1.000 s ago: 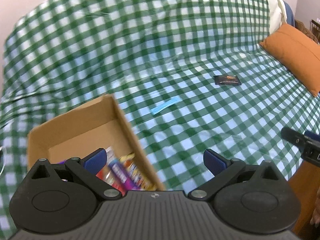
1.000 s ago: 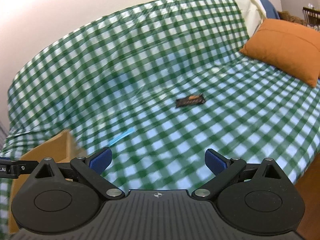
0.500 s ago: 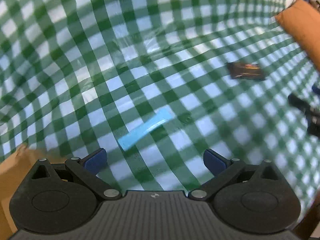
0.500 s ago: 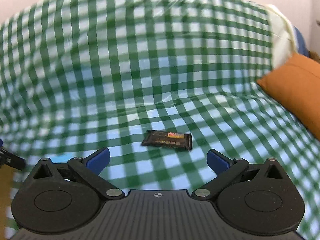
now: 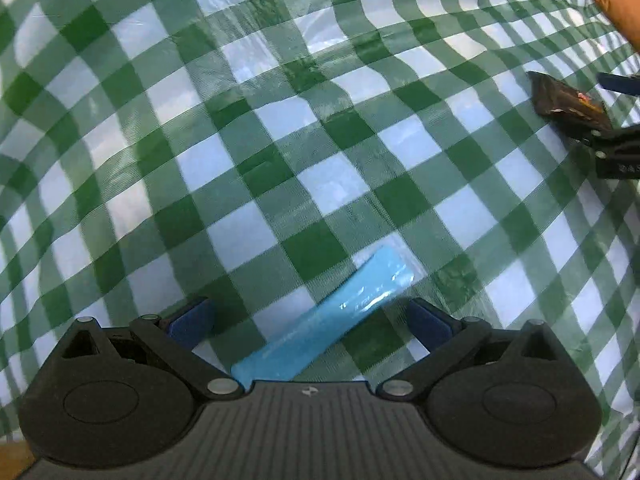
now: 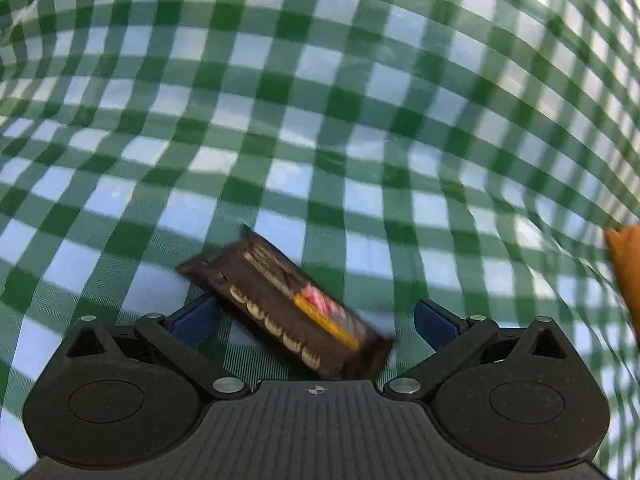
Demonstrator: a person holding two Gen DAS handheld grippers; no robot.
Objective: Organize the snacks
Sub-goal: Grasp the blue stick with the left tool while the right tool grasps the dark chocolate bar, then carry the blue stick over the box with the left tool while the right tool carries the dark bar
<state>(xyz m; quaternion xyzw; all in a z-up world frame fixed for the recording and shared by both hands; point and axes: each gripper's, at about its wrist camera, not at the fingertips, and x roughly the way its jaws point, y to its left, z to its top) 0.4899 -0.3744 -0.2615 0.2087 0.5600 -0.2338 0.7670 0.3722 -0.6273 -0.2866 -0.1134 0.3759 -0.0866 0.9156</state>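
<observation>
Across the bed: a green-and-white checked cover (image 5: 280, 128) fills both wrist views; its cloth shows a few soft wrinkles.
Left gripper (image 5: 310, 318): low over the cover, its 2 blue-tipped fingers (image 5: 188, 322) spread wide with nothing between the pads touching them.
Blue snack (image 5: 324, 324): a flat light-blue wrapped bar lying on the cover in the gap between the left fingers, set on a diagonal, its near end hidden under the gripper body and its far end reaching past the right fingertip.
Contact, left side: neither finger meets the blue wrapper; bare cover shows on both sides of it.
Right gripper (image 6: 316, 320): also low over the cover, its 2 fingers (image 6: 436, 322) spread wide apart.
Dark snack (image 6: 288, 308): a dark brown packet with a yellow stripe, a pink patch and a row of pale round shapes, lying diagonally between the right fingers, slightly blurred.
Contact, right side: the packet's far-left end sits just beside the left fingertip; whether it touches cannot be told. A gap stays open on the other side.
Seen from the left wrist: the same dark packet (image 5: 568, 104) lies well apart from the blue bar, toward the right, with the right gripper's black frame at it.
Orange cushion (image 6: 626, 272): a corner shows at the right edge of both views.
</observation>
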